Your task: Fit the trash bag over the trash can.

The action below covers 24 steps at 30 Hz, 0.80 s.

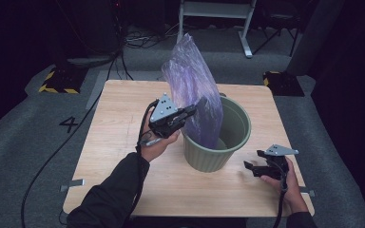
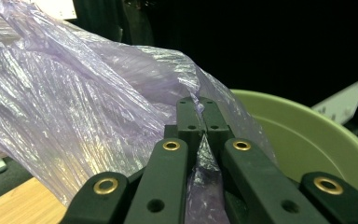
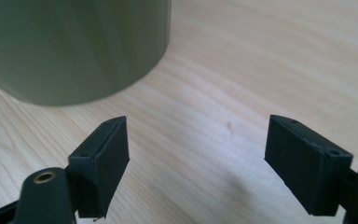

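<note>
A green plastic bin (image 1: pixel 235 128) stands right of centre on the wooden table (image 1: pixel 123 123). A crinkled translucent purple bag (image 1: pixel 192 80) rises out of it, its lower end inside the bin. My left gripper (image 1: pixel 194 110) is held above the bin's left rim, shut on the bag's edge. In the left gripper view the jaws pinch a fold of the purple bag (image 2: pixel 74 107), with the bin's rim (image 2: pixel 307 126) to the right. My right gripper (image 1: pixel 248 166) rests low on the table, right of the bin, open. The right gripper view has its gripper (image 3: pixel 196 149) wide apart over bare wood, beside the bin's wall (image 3: pixel 74 46).
The table stands on grey carpet. Beyond it are cables (image 1: pixel 142 40), a white frame's legs (image 1: pixel 244 33) and black-and-yellow striped base blocks (image 1: pixel 59 80) at the far left and right. A floor marking "4" (image 1: pixel 69 123) lies left of the table.
</note>
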Motion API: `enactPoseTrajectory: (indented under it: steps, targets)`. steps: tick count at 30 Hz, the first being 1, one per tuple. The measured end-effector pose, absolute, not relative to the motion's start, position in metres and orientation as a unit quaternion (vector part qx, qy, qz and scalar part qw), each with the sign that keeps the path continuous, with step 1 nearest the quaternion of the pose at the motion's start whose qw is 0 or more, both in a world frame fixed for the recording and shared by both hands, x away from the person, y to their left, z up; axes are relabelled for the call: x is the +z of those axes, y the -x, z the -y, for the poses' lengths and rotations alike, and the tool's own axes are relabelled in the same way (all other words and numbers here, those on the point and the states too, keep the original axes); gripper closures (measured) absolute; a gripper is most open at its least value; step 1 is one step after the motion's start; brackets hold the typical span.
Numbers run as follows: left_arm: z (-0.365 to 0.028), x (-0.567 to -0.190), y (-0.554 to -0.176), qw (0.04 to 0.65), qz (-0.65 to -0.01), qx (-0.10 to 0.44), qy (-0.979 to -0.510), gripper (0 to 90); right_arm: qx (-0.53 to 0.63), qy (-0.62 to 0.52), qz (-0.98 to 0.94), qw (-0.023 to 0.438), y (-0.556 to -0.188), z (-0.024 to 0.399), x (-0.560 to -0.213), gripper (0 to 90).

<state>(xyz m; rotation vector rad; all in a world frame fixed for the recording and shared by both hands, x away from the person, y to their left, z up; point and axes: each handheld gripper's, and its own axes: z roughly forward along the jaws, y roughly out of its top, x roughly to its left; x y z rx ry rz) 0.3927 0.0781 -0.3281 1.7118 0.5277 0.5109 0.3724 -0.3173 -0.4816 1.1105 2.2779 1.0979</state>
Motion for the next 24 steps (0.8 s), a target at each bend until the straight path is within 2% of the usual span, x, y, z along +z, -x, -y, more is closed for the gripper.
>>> enactPoseTrajectory:
  steps: [3,12,14,15,19,24]
  targets:
    - [-0.076,-0.334,-0.391,0.594,-0.220,0.212,-0.744,89.1,0.421,-0.395,-0.789,0.209,-0.366,0.322,-0.458,25.6]
    - [-0.070,-0.339,-0.386,0.584,-0.206,0.211,-0.756,89.1,0.458,-0.358,-0.770,0.264,-0.349,0.318,-0.401,25.0]
    - [-0.069,-0.340,-0.385,0.584,-0.204,0.209,-0.758,89.0,0.467,-0.337,-0.769,0.279,-0.343,0.312,-0.378,25.0]
    - [-0.068,-0.341,-0.384,0.583,-0.202,0.209,-0.759,89.0,0.467,-0.337,-0.769,0.279,-0.343,0.312,-0.378,25.0]
    - [-0.066,-0.342,-0.382,0.578,-0.195,0.208,-0.764,89.0,0.498,-0.309,-0.761,0.279,-0.339,0.298,-0.339,24.9]
    - [-0.063,-0.345,-0.380,0.575,-0.188,0.206,-0.769,89.1,0.506,-0.285,-0.767,0.272,-0.345,0.277,-0.319,24.7]
